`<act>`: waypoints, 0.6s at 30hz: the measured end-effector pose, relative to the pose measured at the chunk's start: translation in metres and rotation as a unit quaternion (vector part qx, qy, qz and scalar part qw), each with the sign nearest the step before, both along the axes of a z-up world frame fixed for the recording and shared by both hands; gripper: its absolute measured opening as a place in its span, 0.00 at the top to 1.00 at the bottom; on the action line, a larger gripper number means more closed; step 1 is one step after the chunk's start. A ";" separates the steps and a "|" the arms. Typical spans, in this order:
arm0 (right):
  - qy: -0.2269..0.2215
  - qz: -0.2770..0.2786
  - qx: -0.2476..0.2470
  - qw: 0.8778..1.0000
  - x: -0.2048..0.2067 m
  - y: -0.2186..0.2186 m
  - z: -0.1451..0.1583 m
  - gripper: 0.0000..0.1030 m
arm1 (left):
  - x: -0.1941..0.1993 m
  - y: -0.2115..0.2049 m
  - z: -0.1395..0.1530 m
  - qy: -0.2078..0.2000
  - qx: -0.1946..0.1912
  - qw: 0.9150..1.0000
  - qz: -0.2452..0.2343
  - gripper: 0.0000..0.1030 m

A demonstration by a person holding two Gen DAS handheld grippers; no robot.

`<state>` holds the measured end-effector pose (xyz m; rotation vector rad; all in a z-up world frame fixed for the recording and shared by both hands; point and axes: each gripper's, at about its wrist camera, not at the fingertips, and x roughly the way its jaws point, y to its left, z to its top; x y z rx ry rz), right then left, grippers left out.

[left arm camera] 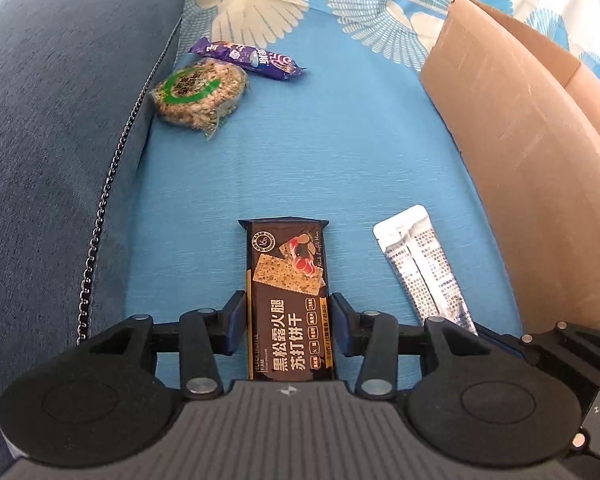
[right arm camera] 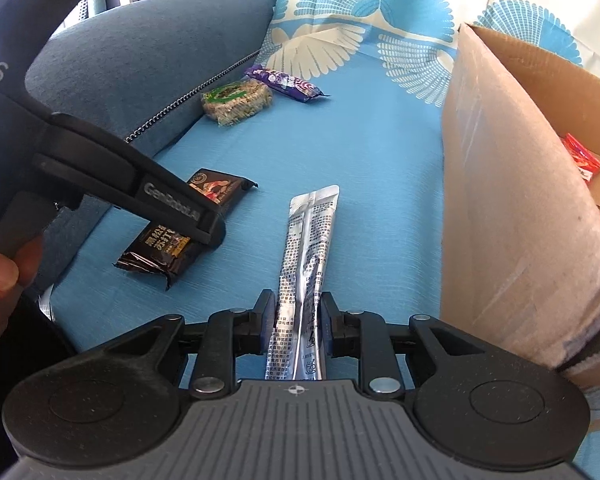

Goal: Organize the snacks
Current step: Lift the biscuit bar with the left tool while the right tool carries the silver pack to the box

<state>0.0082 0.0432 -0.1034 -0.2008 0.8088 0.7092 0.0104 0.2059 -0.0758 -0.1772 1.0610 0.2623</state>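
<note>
Some snacks are in already: inside the cardboard box [right arm camera: 500, 184] on the right, red wrappers [right arm camera: 582, 158] lie at the bottom. Plenty is left out on the blue sheet of the sofa seat [left arm camera: 300, 168]. Far back, near the dark blue armrest [left arm camera: 60, 120], sits a round rice cake [left arm camera: 200, 94] with a purple bar [left arm camera: 246, 58] touching its far side, both untouched. Nearer the front edge, two packs are in play at once. The left gripper [left arm camera: 288, 320] straddles the brown cracker pack [left arm camera: 288, 300], jaws about pack-wide; the left pad looks right against the wrapper, the right pad shows a sliver of gap, so I'd call it framed rather than firmly pinched, pack flat on the sheet. The right gripper [right arm camera: 298, 312] is narrow, pads pressing both sides of the silver sachet [right arm camera: 304, 264], which lies lengthwise just beside the box wall. So: well begun, four items to go by my count.
</note>
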 end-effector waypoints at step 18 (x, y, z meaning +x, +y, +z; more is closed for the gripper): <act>-0.049 -0.002 0.019 0.999 -0.016 -0.007 0.012 0.78 | -0.021 -0.002 0.012 -0.053 -0.004 0.999 0.011 0.58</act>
